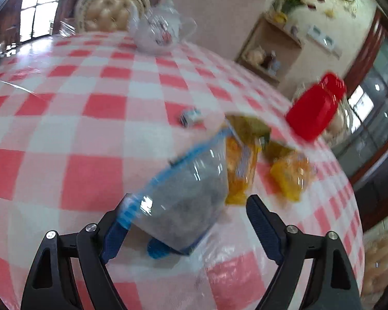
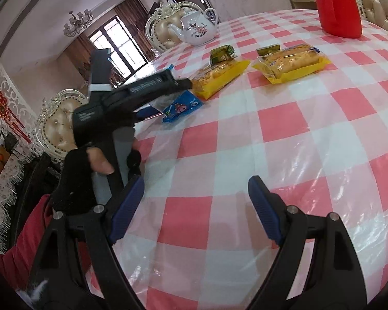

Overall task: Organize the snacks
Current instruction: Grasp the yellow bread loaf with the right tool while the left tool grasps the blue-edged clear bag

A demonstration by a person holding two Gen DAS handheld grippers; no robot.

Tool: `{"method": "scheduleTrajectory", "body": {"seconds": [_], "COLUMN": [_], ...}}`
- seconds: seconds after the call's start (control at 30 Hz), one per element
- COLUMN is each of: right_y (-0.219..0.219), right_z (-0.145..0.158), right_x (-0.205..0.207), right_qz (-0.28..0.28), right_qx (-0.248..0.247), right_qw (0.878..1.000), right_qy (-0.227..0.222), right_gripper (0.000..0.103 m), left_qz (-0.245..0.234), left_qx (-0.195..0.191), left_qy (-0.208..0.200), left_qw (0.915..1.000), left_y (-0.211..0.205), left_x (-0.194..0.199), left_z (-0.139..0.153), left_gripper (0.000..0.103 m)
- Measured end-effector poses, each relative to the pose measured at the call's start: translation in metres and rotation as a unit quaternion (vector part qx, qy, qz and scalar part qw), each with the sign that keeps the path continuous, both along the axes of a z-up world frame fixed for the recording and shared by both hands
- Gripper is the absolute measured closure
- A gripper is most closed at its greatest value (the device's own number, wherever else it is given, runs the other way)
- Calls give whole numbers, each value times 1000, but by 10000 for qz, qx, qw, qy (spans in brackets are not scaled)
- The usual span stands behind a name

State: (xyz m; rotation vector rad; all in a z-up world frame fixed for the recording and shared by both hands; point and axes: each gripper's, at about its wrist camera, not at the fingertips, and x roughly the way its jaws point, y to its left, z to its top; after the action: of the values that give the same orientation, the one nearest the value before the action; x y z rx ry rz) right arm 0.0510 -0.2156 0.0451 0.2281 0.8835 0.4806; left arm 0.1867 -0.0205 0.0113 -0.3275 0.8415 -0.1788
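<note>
My left gripper (image 1: 186, 219) is open around a blue-edged clear snack packet (image 1: 183, 188) lying on the red-and-white checked table; its left pad touches the packet's end. Beyond it lie two yellow bread packets (image 1: 239, 165) (image 1: 292, 175) and a green snack packet (image 1: 248, 126). A small blue-white packet (image 1: 190, 117) lies farther off. In the right wrist view my right gripper (image 2: 195, 204) is open and empty above bare cloth. There I see the left gripper's body (image 2: 132, 95) over the blue packet (image 2: 182, 106), the bread packets (image 2: 219, 76) (image 2: 291, 62) and green packets (image 2: 222, 53) (image 2: 269, 49).
A white teapot (image 1: 159, 29) (image 2: 198, 27) stands at the far edge of the table. A red thermos jug (image 1: 315, 106) (image 2: 336, 5) stands at the right. Padded chairs (image 2: 165, 28) ring the table. A shelf stands by the wall (image 1: 269, 49).
</note>
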Motion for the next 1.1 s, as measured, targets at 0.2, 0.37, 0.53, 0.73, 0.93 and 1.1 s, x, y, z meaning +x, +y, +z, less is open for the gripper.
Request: {"method": "scheduleTrajectory", "body": {"seconds": [0.2,0.37,0.53,0.73,0.93,1.1], "right_y": [-8,-26,-60,-79,-67,-51], "right_z": [-2,2,7,-1,-9,-9], "right_x": [1,2,24,84,135,161], "right_qz": [-149,-486,-1361,-2602,-3269,-3604], "right_qx": [-36,86,453,613,484,63], "right_qw": [9999,9985,9891,9636,9435,9322], "right_qy": [-64,-227,-328,42,250,330], "right_gripper": [19,19,19,19,19,15], "left_qz": [5,233,531,469,543,592], "left_qx": [198,-223,-504,-453,-530,-573], "left_qy": [-340,-489,-684,-929,-765,-777], "left_qw": [9992,9983,9950,9935,9942,9936], "left_y": [10,31,37,31,41,45], "left_x": [-23,-64,-102,-112,-104,-104], "left_z": [9,22,32,37,28,29], "left_gripper": [60,60,60,60,60,59]}}
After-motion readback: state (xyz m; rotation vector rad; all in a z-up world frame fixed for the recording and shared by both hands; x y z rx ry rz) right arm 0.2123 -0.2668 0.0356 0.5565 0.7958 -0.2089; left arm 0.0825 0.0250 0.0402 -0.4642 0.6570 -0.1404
